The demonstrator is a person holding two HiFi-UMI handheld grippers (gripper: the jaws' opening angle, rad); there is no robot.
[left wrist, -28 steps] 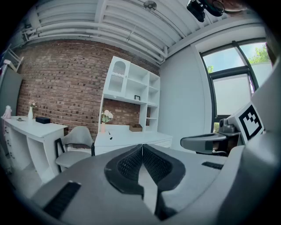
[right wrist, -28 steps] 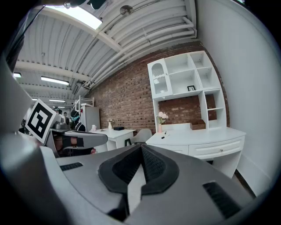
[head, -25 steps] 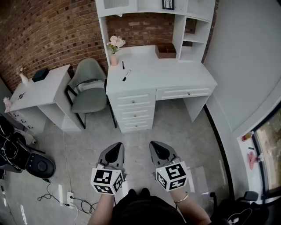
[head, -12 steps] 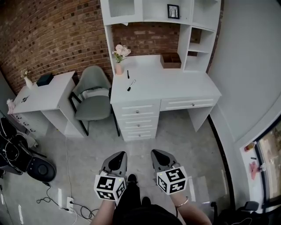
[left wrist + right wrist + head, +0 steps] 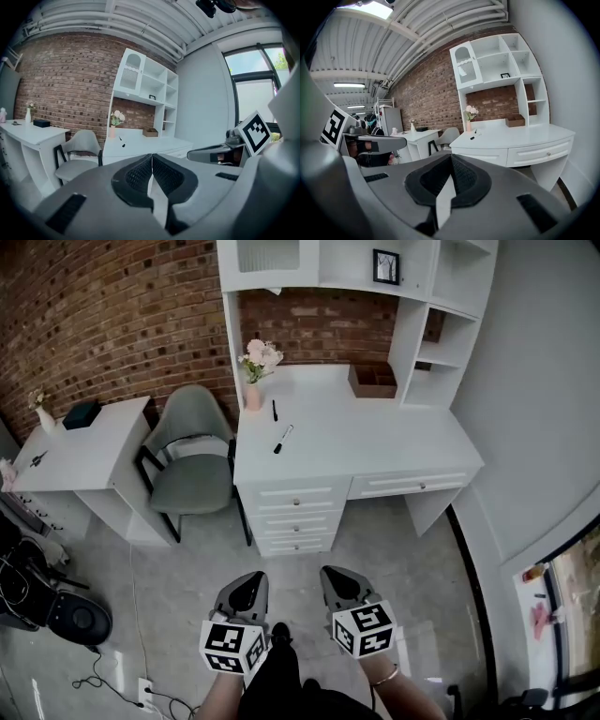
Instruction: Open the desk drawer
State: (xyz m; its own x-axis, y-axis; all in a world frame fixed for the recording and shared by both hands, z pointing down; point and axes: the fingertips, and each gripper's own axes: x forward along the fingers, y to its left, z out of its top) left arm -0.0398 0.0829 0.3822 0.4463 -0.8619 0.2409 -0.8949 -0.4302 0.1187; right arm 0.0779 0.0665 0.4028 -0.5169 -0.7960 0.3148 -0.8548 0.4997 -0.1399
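jaws of left gripper, right gripper together, empty; chair beside desk drawer

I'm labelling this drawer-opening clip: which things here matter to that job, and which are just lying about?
For the job: desk, drawers, left gripper, right gripper; both have their jaws shut and hold nothing.
Lying about: flower vase, pens, wooden box, picture frame, chair, side table.

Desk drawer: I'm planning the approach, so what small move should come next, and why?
Probably carry the right gripper forward toward the small knob on the wide white drawer of the white desk. All drawers look closed, and the gripper hangs over the grey floor, well short of the desk, with its jaws together.
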